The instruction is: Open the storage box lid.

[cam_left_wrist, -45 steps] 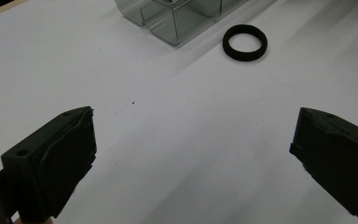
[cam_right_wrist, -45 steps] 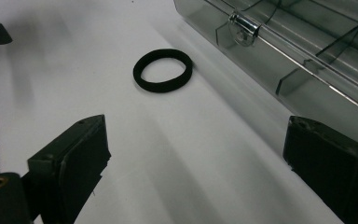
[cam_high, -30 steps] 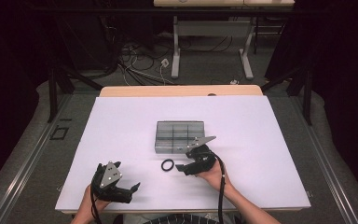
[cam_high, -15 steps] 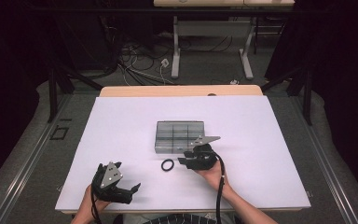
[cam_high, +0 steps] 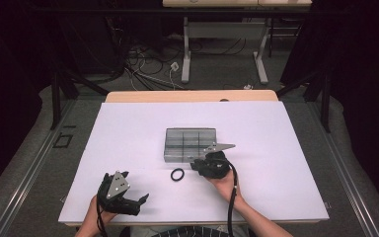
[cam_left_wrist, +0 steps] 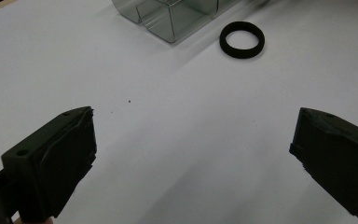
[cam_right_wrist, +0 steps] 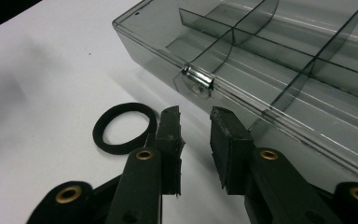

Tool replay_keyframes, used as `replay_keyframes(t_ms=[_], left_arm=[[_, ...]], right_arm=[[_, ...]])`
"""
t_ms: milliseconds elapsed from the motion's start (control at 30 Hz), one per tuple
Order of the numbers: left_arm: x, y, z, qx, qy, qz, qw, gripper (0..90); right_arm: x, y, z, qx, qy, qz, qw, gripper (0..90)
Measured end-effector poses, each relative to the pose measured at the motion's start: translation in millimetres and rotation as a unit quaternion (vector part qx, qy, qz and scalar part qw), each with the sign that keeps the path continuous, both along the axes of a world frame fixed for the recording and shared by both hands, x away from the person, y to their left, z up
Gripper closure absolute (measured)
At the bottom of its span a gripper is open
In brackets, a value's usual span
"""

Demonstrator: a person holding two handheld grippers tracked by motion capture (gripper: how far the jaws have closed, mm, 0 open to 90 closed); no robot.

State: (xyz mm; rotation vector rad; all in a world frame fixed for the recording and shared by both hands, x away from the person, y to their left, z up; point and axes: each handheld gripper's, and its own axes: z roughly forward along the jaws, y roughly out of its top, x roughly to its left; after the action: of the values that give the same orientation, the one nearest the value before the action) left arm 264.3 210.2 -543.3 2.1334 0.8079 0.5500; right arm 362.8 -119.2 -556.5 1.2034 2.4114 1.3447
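From above, the right hand-held gripper (cam_high: pixel 203 164) sat on the white table (cam_high: pixel 286 148) at the near edge of the smoke-grey compartment box (cam_high: pixel 190 144), with the black ring (cam_high: pixel 177 174) lying just to its left, while the left hand-held gripper (cam_high: pixel 137 201) rested well apart near the table's front edge. Along the left hand-held gripper (cam_left_wrist: pixel 193 154) its jaws stood wide apart over bare table, the ring (cam_left_wrist: pixel 242 39) and a corner of the box (cam_left_wrist: pixel 168 18) lying farther off. Along the right hand-held gripper (cam_right_wrist: pixel 195 128) the jaws had just been closing and stood narrowly apart with nothing between them, aimed at the box's small metal latch (cam_right_wrist: pixel 197 79), the ring (cam_right_wrist: pixel 123 128) touching the outer side of one jaw.
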Motion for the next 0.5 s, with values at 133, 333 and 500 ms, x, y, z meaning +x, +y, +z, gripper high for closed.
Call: replay_keyframes(t_ms=[133,333,500], left_arm=[[0.1,-0.1,0.5,0.004,0.003,-0.001,1.0,0.0],[0.0,0.1,0.6,0.004,0.003,-0.001,1.0,0.0],[-0.2,-0.4,0.4,0.002,0.0,0.0,1.0,0.0]], right_arm=[[0.3,0.9,-0.6,0.005,-0.004,-0.003,1.0,77.3],[1.3,0.5,-2.7,0.015,-0.01,-0.007,0.9998,80.3],[0.3,0.8,-0.8,0.02,-0.007,-0.013,0.9997,80.5]])
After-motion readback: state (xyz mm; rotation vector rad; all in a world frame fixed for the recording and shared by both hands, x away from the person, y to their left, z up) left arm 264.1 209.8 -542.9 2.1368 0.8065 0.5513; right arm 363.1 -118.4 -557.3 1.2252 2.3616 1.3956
